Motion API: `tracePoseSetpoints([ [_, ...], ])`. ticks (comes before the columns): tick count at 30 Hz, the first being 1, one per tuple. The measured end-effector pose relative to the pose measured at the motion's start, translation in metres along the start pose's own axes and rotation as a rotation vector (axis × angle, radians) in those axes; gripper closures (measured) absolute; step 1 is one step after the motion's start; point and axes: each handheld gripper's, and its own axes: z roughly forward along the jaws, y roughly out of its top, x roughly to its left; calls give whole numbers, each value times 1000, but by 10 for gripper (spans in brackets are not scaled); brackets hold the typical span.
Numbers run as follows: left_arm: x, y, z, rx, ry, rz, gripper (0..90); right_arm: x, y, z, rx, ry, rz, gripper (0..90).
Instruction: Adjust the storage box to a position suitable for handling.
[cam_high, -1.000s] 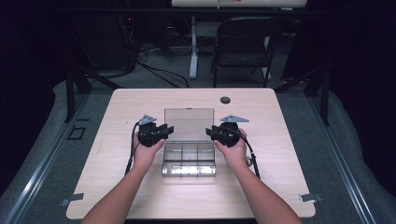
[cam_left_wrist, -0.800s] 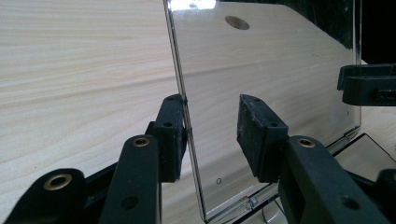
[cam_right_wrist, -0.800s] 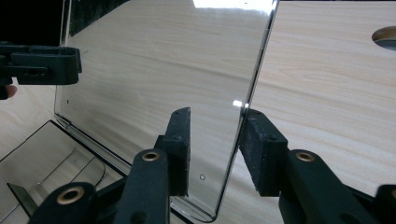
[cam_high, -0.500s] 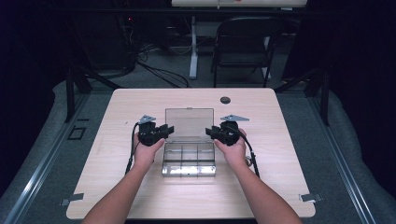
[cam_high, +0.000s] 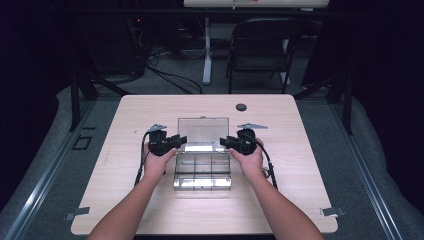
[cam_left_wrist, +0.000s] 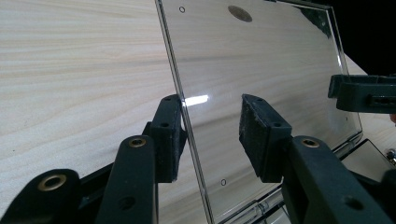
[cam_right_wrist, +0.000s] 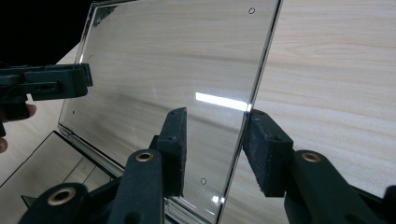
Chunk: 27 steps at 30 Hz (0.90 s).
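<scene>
My clear box (cam_high: 202, 167) sits in the middle of the table (cam_high: 300, 150), and its lid (cam_high: 203, 131) stands up at the far side. My left gripper (cam_left_wrist: 212, 133) is open, and the lid's left edge runs up between its pads. My right gripper (cam_right_wrist: 217, 140) is open around the right edge too. I think both just need to squeeze.

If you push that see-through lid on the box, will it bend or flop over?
The clear lid looks like flat, hard plastic with straight edges, so it probably stays stiff. It seems joined to the box along its bottom edge, so a push would likely swing it. Its shiny surface may be slippery for each gripper.
</scene>
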Motion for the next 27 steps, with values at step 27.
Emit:
tracePoseSetpoints([
  [27,12,-5,9,45,-34,-143,588,-11,-4,9,54,29,137,582],
])
